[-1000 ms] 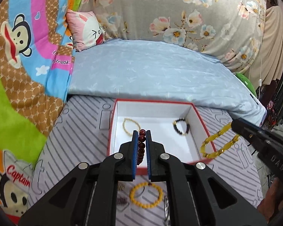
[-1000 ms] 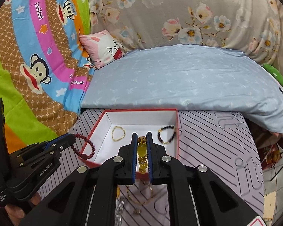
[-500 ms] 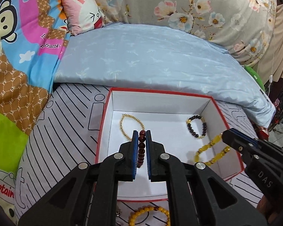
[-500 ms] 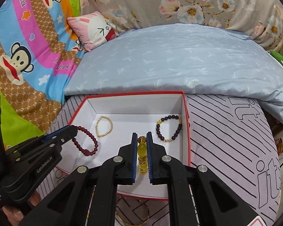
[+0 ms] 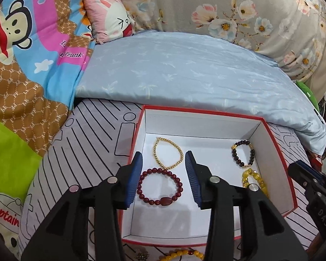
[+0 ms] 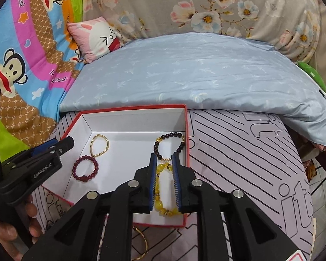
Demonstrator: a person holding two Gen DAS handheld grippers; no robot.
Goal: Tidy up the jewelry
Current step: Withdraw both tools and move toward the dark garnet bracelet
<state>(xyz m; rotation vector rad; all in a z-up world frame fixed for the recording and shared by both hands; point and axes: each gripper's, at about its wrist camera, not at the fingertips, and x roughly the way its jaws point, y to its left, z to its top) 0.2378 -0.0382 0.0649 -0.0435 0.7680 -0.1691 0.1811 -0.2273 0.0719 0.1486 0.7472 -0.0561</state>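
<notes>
Both jaws opening over the red box: our left gripper has released the red bracelet onto its floor, but the yellow bracelet between the right gripper pads may snag and lift out.

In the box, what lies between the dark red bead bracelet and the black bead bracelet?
Bare white floor of the red box, plus the lower end of the gold bead bracelet near the dark red bead bracelet. The black bead bracelet lies apart; the right wrist view shows this best.
</notes>
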